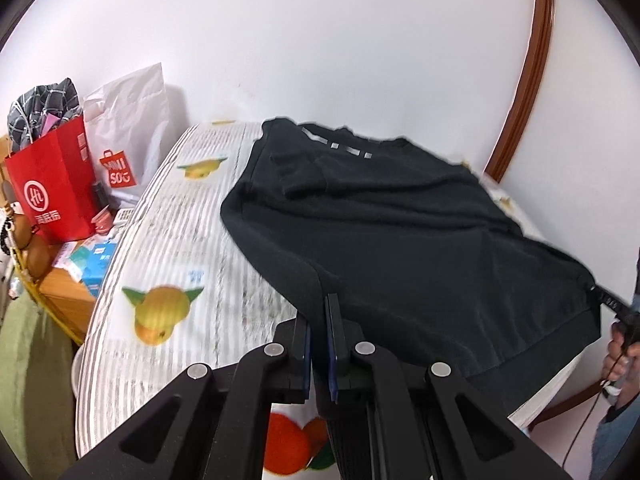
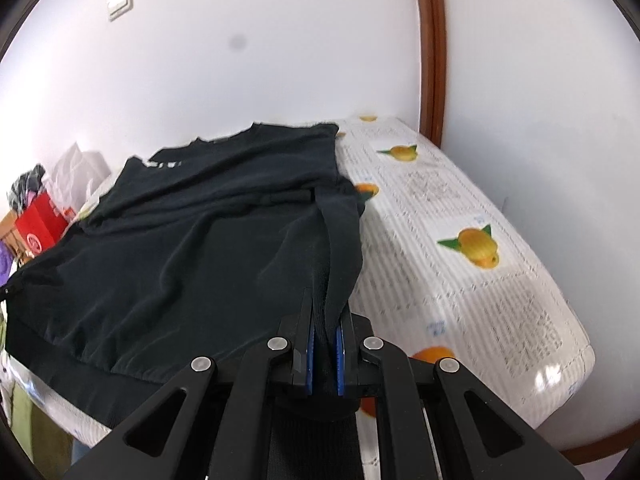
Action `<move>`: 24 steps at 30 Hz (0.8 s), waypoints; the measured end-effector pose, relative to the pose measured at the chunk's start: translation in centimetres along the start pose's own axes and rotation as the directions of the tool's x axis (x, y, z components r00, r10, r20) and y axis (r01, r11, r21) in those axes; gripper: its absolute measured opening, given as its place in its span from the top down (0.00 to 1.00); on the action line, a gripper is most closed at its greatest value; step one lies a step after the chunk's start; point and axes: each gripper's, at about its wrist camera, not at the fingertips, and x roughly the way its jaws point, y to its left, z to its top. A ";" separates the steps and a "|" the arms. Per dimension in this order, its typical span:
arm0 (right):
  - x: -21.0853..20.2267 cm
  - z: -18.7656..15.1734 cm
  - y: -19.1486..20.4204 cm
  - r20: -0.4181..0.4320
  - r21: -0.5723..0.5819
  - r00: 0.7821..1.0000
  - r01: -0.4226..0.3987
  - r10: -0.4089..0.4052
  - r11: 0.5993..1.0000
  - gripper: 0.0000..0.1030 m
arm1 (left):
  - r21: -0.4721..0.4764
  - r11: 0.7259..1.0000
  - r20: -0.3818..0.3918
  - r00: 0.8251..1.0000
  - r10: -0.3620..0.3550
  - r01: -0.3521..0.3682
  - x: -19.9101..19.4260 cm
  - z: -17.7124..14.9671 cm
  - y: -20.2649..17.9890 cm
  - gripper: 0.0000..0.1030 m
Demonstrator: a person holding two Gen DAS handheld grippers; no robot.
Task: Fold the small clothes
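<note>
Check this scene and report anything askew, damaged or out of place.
Nothing looks damaged or spilled. The black sweatshirt lies across the fruit-print table with its near hem pinched at both corners, by the left gripper and the right gripper. One sleeve is folded across the chest. Bags crowd the side shelf.

A plain white wall [image 2: 240,80] runs behind the table [image 2: 460,208], which wears a white cover printed with oranges. A brown wooden frame [image 2: 430,60] climbs the wall. A light switch [image 2: 120,2] sits high on the wall. Red [image 1: 52,196] and white [image 1: 132,128] shopping bags stand beside the table.
</note>
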 end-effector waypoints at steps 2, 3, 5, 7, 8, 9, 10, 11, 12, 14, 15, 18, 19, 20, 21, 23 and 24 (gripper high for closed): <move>-0.2 1.0 -0.2 0.018 0.015 1.000 -0.006 0.005 1.000 0.93 | -0.025 1.000 0.031 0.999 -0.015 0.016 -0.1 1.1 0.5 0.94; -0.3 1.4 -0.2 0.027 0.018 1.000 -0.007 0.007 1.000 0.93 | -0.032 0.999 0.039 0.999 -0.015 0.016 -0.1 1.5 0.7 0.94; -0.5 2.5 -0.2 0.051 0.023 0.999 -0.004 0.003 1.000 0.93 | -0.054 0.998 0.066 0.998 -0.014 0.018 -0.1 2.6 1.3 0.94; -0.4 3.5 -0.3 0.068 0.027 0.998 -0.001 -0.001 1.000 0.93 | -0.077 0.997 0.088 0.996 -0.011 0.018 0.1 3.7 1.7 0.94; -0.3 4.1 -0.3 0.079 0.029 0.997 0.001 -0.003 1.000 0.93 | -0.083 0.996 0.096 0.995 -0.014 0.022 0.2 4.2 1.9 0.94; -0.2 4.5 -0.4 0.085 0.031 0.996 0.000 -0.003 1.000 0.93 | -0.086 0.996 0.102 0.995 -0.015 0.024 0.3 4.5 2.0 0.94; -0.1 5.1 -0.5 0.092 0.034 0.996 -0.004 0.001 0.999 0.93 | -0.089 0.996 0.110 0.994 -0.018 0.028 0.4 5.1 2.0 0.94; 0.1 5.7 -0.5 0.100 0.035 0.995 -0.009 0.005 0.999 0.93 | -0.088 0.996 0.115 0.993 -0.017 0.027 0.6 5.7 2.0 0.94; 0.3 6.2 -0.5 0.106 0.034 0.994 -0.012 0.008 0.999 0.93 | -0.086 0.996 0.117 0.993 -0.012 0.022 0.8 6.1 2.0 0.94; 1.1 7.6 -0.3 0.115 0.027 0.993 -0.009 0.006 1.000 0.93 | -0.081 0.997 0.122 0.993 -0.002 0.012 1.5 7.2 1.9 0.94; 1.5 8.4 -0.1 0.122 0.024 0.993 -0.006 0.003 1.000 0.93 | -0.078 0.997 0.125 0.992 0.002 0.008 1.7 7.6 1.9 0.94; 2.7 10.4 0.2 0.135 0.024 0.991 -0.011 0.008 1.000 0.93 | -0.075 0.997 0.129 0.992 0.014 -0.004 2.8 9.3 2.0 0.94; 3.5 11.3 0.4 0.139 0.026 0.990 -0.012 0.008 1.000 0.93 | -0.076 0.997 0.130 0.991 0.019 -0.009 3.4 10.1 2.0 0.94; 4.0 12.0 0.5 0.140 0.026 0.990 -0.012 0.008 1.000 0.93 | -0.079 0.997 0.133 0.991 0.020 -0.010 3.8 10.6 2.1 0.94; 4.6 12.6 0.6 0.141 0.027 0.990 -0.010 0.006 1.000 0.93 | -0.085 0.996 0.137 0.990 0.021 -0.009 4.3 11.2 2.3 0.94; 6.2 14.1 0.9 0.140 0.026 0.990 -0.008 0.004 1.000 0.93 | -0.109 0.994 0.134 0.991 0.032 -0.017 5.8 12.5 2.7 0.94; 6.8 14.7 1.0 0.138 0.025 0.990 -0.006 0.003 1.000 0.93 | -0.116 0.993 0.130 0.991 0.036 -0.020 6.2 12.9 2.8 0.94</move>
